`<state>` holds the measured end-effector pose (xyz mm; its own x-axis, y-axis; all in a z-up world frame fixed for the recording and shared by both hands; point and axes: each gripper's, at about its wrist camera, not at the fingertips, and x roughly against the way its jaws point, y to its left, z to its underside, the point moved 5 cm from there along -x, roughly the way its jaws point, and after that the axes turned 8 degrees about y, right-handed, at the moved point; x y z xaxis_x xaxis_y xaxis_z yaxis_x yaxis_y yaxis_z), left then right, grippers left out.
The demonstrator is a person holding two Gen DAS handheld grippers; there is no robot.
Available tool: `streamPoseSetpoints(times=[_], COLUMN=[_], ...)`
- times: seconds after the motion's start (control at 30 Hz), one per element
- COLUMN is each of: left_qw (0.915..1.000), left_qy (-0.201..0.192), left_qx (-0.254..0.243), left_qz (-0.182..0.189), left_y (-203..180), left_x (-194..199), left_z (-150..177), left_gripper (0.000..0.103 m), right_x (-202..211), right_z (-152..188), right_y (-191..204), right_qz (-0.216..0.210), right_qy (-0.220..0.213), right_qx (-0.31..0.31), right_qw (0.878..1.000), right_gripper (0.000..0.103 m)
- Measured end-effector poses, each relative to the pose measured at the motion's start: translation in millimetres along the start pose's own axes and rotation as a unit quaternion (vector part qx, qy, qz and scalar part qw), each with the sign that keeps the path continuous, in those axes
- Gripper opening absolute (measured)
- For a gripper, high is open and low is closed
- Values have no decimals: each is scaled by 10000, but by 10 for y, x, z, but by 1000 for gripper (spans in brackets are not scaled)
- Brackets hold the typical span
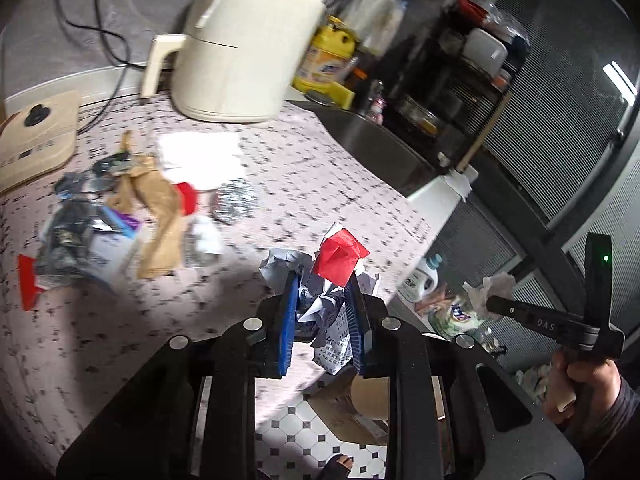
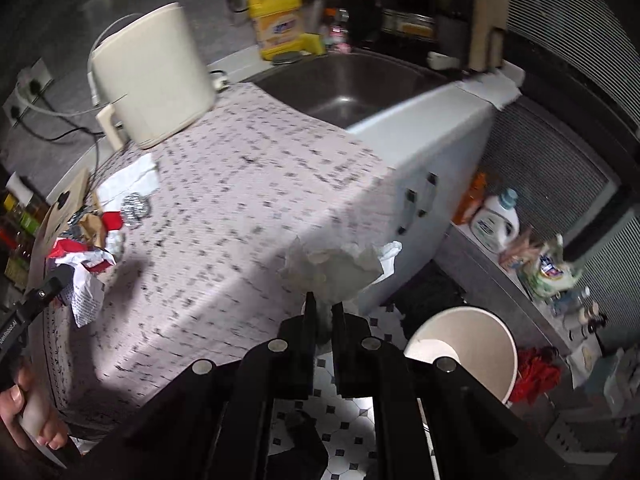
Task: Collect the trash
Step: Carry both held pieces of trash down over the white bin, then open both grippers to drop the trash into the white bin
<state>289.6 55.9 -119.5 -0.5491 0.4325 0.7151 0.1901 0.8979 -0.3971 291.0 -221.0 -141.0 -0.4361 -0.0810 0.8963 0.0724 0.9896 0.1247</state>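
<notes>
My left gripper (image 1: 322, 280) is shut on a crumpled wad of printed white and red paper (image 1: 340, 256), held between its blue pads above the front edge of the counter. My right gripper (image 2: 323, 304) is shut on a crumpled white tissue (image 2: 332, 264), out past the counter's corner. A round white bin (image 2: 480, 340) stands open on the tiled floor, below and to the right of the right gripper. More trash lies in a pile (image 1: 100, 224) on the counter's left: brown paper, plastic wrappers, a red cap, a foil ball. In the left wrist view the right gripper (image 1: 490, 302) shows with its tissue.
A cream air fryer (image 1: 244, 44) stands at the back of the patterned counter (image 2: 240, 184), with a steel sink (image 2: 348, 84) and a yellow detergent jug (image 2: 276, 28) beyond. Bottles and bags crowd a low shelf (image 2: 496, 220) to the right. A cardboard box (image 1: 356, 412) sits on the floor.
</notes>
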Motion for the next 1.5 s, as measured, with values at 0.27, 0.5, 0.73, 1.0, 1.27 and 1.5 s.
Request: streamPoseSetpoints(times=[0.27, 0.5, 0.73, 1.0, 1.27, 1.5], left_qw=[9988, 9975, 9965, 9943, 9895, 9838], left_qy=[254, 507, 704, 866, 1176, 1418], left_qx=[-390, -469, -425, -573, -843, -1063], left_qz=[144, 116, -133, -250, 54, 258], left_y=[-940, -1682, -2072, -2531, -2951, -3263], left_x=[-370, -637, -839, -1095, -1502, -1784], left_z=[217, 496, 755, 925, 1074, 1204], left_gripper=[23, 23, 23, 23, 23, 49], right_x=[72, 9, -222, -251, 6, 258], right_z=[326, 601, 749, 823, 1023, 1233], right_y=[-1151, -1847, -2318, -2752, -3287, -3707], right_qz=[103, -86, -557, -766, -491, -201], right_qy=[151, 371, 588, 460, 283, 79], right_qx=[-695, -835, -802, -874, -1268, -1670], right_qw=[9974, 9958, 9935, 9922, 9903, 9857], right_gripper=[10, 10, 48, 60, 73, 78])
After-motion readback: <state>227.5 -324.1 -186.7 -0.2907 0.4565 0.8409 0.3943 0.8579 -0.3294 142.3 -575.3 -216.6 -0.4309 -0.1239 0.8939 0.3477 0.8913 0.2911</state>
